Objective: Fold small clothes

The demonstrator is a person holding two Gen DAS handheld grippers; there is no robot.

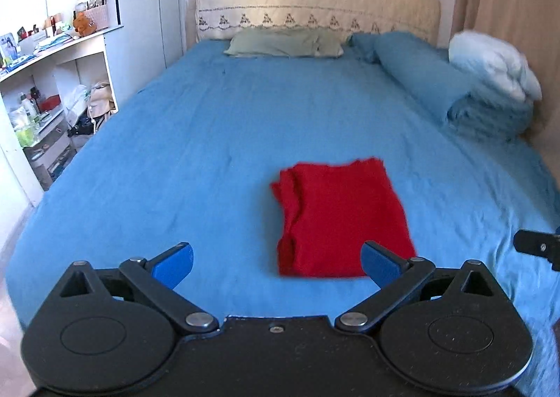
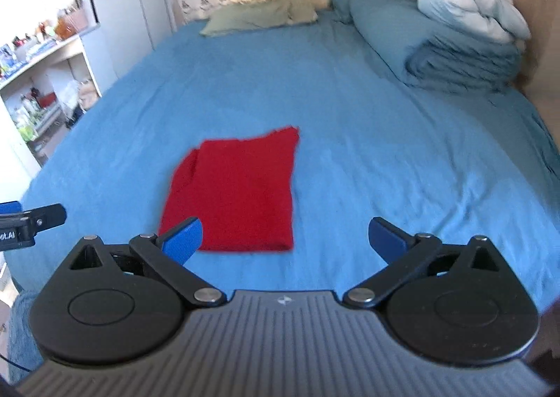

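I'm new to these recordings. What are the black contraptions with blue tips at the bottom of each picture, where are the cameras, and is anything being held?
Each black contraption is a hand-held two-finger gripper, carried by a person, with a fisheye camera looking forward along its blue-tipped fingers. One picture comes from the left gripper, the other from the right gripper. Both are open and hold nothing. Ahead, a folded red knit garment lies flat on the blue bedsheet. Folded blue bedding with a white pillow on top sits at the far right.
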